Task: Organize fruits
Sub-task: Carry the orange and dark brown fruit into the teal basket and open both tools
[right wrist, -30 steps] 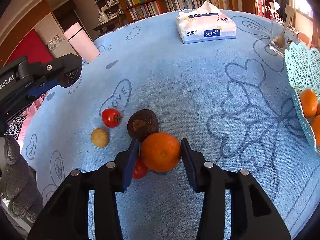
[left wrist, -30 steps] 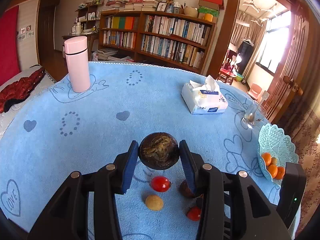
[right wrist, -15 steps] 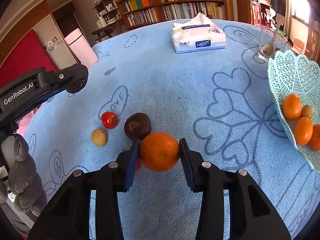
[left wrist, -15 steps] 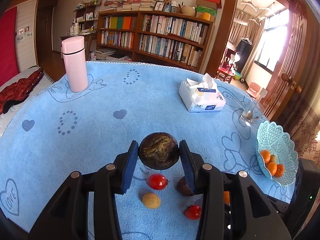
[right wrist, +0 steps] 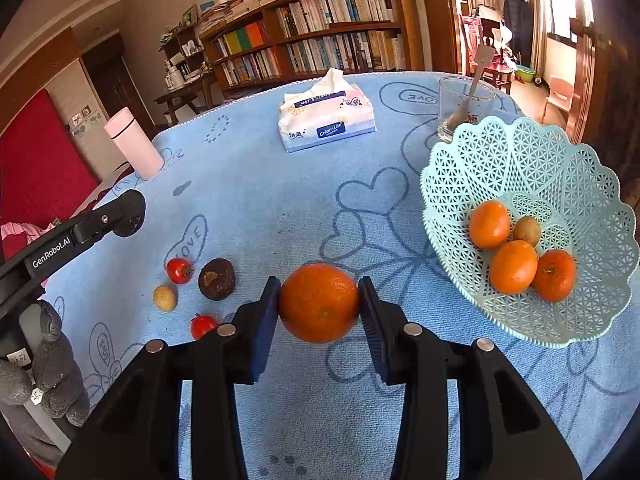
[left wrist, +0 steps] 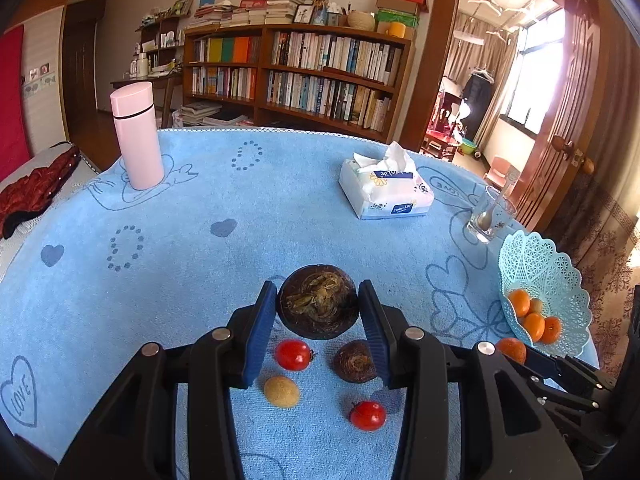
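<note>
My left gripper (left wrist: 318, 304) is shut on a dark brown round fruit (left wrist: 318, 300) and holds it above the table. Below it lie two red tomatoes (left wrist: 293, 355), a second dark fruit (left wrist: 354, 361) and a small yellow fruit (left wrist: 281, 391). My right gripper (right wrist: 319, 304) is shut on an orange (right wrist: 319, 302), held above the cloth left of the light-blue lattice basket (right wrist: 568, 168). The basket holds three oranges (right wrist: 514, 266) and a small brownish fruit (right wrist: 527, 231). The basket also shows in the left wrist view (left wrist: 536, 260).
A pink flask (left wrist: 136, 136) stands at the far left, a tissue pack (left wrist: 386, 192) at the far middle, a glass with a spoon (left wrist: 490, 216) beside the basket. The blue cloth-covered table (left wrist: 240, 208) drops off past the basket. The left gripper (right wrist: 120, 220) shows at left.
My right gripper has carried the orange up and to the right, away from the loose fruits and toward the basket. My left gripper still holds the dark fruit and has risen slightly.
</note>
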